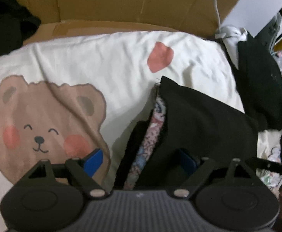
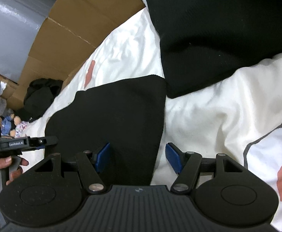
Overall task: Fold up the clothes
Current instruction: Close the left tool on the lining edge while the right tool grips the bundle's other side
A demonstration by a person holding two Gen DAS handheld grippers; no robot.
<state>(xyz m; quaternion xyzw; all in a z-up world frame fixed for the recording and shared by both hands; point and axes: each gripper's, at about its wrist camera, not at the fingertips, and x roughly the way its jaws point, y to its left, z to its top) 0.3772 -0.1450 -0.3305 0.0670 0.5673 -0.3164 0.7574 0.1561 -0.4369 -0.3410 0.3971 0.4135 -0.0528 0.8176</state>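
White bedding (image 1: 106, 58) with a bear print (image 1: 44, 119) carries the black garment (image 1: 202, 116), lying just right of the bear. Your left tool (image 1: 141, 160) straddles it released; your right tool (image 2: 137, 154) stands released over its edge.

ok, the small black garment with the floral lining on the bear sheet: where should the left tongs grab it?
Take the black garment at its near open edge, where the floral lining shows, coming down from above. That edge lies between the open left tongs, and its layers gape there, so probably one pad can slip under the top layer.
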